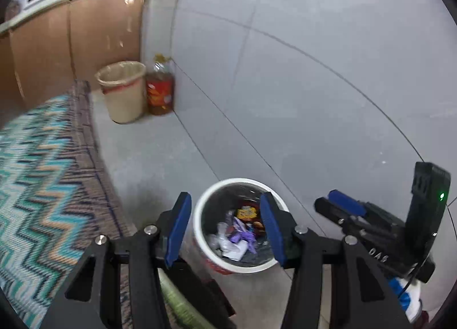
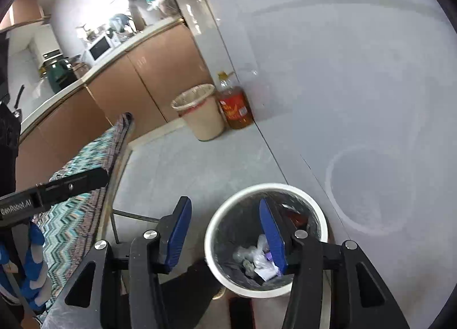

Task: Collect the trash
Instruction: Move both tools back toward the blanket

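Observation:
A white waste bin point(image 1: 205, 203) with a black liner stands on the grey floor below both grippers. It holds crumpled white paper, purple scraps and snack wrappers point(image 1: 238, 232). My left gripper point(image 1: 225, 232) is open and empty above the bin. My right gripper point(image 2: 225, 234) is open and empty above the same bin point(image 2: 217, 223), and it also shows at the right of the left wrist view point(image 1: 340, 204). The trash in the bin shows in the right wrist view point(image 2: 257, 260).
A beige bin point(image 1: 121, 92) and an oil bottle point(image 1: 160, 92) stand by the wall next to brown cabinets point(image 1: 85, 40). A table with a zigzag-patterned cloth point(image 1: 42, 186) is on the left. A grey wall point(image 1: 314, 57) is on the right.

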`<state>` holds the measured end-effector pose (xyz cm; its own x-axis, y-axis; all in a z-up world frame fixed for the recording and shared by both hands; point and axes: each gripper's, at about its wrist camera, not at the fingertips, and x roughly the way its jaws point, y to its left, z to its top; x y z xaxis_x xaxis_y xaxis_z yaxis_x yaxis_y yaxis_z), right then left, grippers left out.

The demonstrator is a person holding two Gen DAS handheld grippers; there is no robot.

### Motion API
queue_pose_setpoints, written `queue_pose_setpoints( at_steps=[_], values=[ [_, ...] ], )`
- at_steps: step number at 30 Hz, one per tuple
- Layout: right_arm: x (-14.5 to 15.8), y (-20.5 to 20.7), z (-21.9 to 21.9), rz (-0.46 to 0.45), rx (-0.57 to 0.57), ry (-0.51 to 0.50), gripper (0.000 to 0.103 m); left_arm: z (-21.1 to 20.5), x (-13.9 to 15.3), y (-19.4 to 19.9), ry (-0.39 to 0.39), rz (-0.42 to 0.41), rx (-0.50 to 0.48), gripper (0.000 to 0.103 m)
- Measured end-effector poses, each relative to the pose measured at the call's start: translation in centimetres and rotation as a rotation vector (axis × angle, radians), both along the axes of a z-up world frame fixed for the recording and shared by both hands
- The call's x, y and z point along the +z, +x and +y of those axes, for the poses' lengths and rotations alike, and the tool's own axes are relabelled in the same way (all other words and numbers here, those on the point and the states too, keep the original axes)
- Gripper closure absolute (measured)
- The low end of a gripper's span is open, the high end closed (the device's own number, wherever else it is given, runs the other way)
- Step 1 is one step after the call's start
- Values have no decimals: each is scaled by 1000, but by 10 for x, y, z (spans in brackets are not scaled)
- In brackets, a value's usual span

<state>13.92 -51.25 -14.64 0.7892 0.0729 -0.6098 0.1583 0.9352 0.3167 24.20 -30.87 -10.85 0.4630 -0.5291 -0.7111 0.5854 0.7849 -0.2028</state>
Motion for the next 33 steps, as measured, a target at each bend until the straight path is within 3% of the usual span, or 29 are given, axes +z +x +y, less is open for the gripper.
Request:
queue_pose_setpoints(
  at_steps=[8, 15, 24, 33],
  values=[
    [41, -13, 49, -87, 84, -9, 48, 79, 45, -44, 10, -230, 118, 55],
    [82, -25, 100, -172, 186, -32, 45, 139, 77, -81, 22, -338, 211, 55],
    [120, -40, 162, -233, 271, -100, 40, 212, 104, -116, 3, -404, 338, 46],
    [140, -45, 219, -253, 360, -164, 37, 289, 110, -138, -38, -422, 501, 36]
  ],
)
